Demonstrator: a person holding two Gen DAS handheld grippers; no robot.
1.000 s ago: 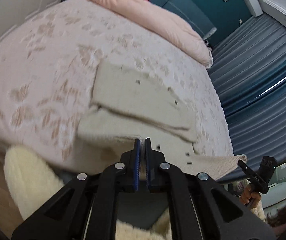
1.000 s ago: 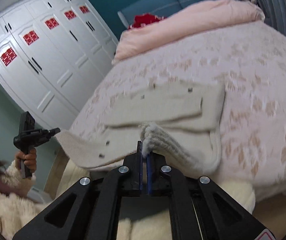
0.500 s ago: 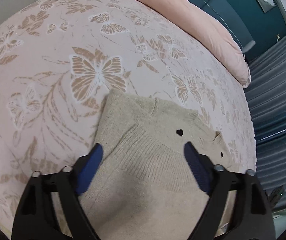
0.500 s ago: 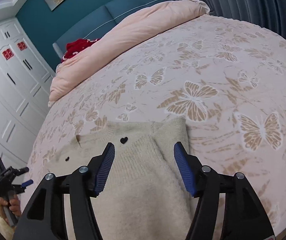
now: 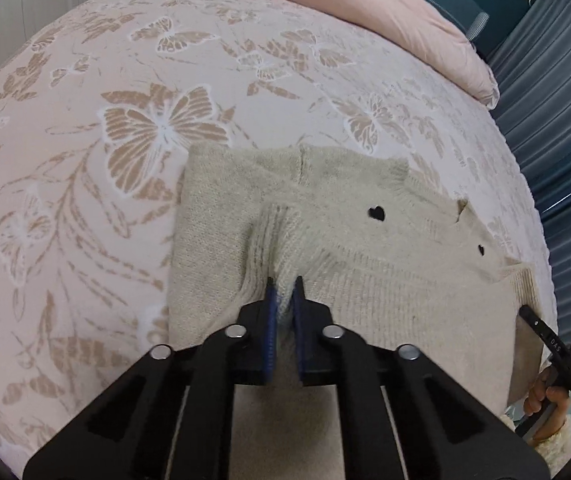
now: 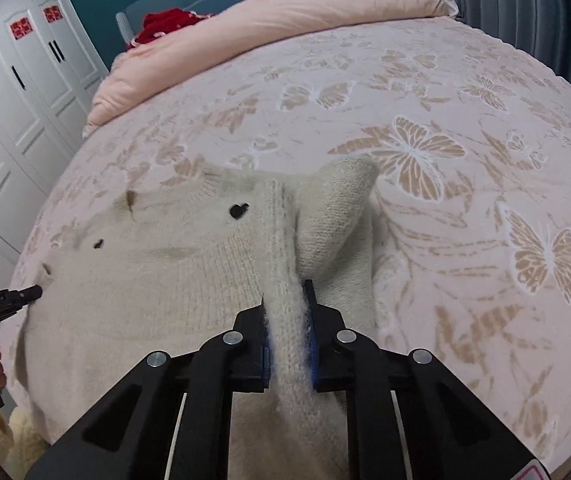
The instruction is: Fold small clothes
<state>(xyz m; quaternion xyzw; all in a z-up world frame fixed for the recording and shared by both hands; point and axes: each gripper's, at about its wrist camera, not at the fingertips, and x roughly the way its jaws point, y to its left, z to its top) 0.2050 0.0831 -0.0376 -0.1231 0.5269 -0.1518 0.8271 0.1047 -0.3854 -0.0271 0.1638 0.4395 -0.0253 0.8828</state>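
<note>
Both tools have just closed again on the cream knitted sweater with small black hearts (image 5: 365, 240), which lies partly folded on the pink butterfly-patterned bedspread (image 5: 125, 160): the left tool (image 5: 283, 292) pinches a ridge of knit near its ribbed edge, and the right tool (image 6: 287, 300) clamps a thick bunched fold. Half a second earlier both sets of jaws stood wide open above the flat garment, and a second ago each was shut on the sweater's hanging edge. The new grips suggest the first fold is laid and another is about to begin.
</note>
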